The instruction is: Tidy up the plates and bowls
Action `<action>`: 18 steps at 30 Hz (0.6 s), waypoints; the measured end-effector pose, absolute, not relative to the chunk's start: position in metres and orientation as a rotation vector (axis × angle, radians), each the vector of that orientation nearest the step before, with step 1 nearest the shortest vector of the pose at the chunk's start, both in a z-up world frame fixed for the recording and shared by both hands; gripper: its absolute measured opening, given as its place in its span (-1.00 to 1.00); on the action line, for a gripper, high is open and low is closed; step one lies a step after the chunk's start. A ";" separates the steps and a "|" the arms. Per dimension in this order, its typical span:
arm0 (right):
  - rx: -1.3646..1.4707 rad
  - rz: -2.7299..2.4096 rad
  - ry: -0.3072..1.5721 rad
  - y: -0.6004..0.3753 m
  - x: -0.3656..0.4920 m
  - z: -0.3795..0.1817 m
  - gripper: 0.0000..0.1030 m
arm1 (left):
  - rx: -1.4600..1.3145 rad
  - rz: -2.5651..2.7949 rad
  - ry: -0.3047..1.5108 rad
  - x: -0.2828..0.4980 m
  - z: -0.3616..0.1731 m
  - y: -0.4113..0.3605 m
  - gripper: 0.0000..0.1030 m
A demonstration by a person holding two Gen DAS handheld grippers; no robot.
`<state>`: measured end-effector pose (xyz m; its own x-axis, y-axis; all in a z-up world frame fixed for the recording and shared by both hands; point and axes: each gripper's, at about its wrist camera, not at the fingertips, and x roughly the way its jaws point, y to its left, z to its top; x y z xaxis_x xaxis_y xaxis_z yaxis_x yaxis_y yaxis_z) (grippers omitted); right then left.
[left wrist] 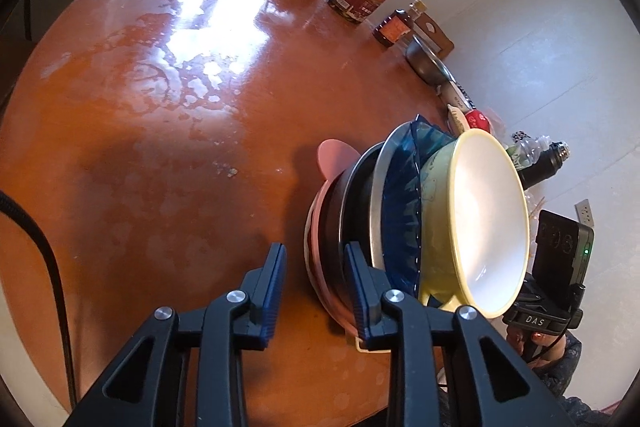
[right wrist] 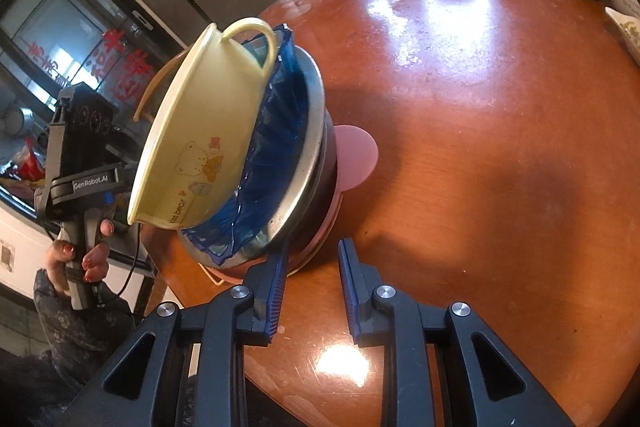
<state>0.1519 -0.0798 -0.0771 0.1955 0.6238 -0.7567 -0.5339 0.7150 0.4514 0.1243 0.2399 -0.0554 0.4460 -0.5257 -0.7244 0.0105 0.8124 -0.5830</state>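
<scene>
Stacking: yellow bowl (left wrist: 476, 223) atop blue dish (left wrist: 400, 215), lower right, on table (left wrist: 180, 147).
Left gripper (left wrist: 316, 291): fingers released.
Right gripper (right wrist: 312, 291): fingers released.

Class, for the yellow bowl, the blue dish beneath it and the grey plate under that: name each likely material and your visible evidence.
Yellow bowl: probably glossy plastic or melamine; opaque, printed bear cartoon.
Blue dish: translucent ribbed glass or plastic; light passes through.
Grey plate: likely stainless steel; dull metallic sheen along its rim.
</scene>
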 end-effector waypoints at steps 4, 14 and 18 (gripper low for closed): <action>0.093 0.812 1.104 -0.083 0.152 -0.077 -0.49 | -0.541 -0.393 1.068 0.126 -0.056 0.234 -0.60; 0.078 0.835 1.093 -0.092 0.151 -0.075 -0.60 | -0.486 -0.398 1.077 0.130 -0.053 0.214 -0.59; 0.072 0.830 1.085 -0.099 0.153 -0.076 -0.61 | -0.475 -0.406 1.079 0.131 -0.053 0.207 -0.58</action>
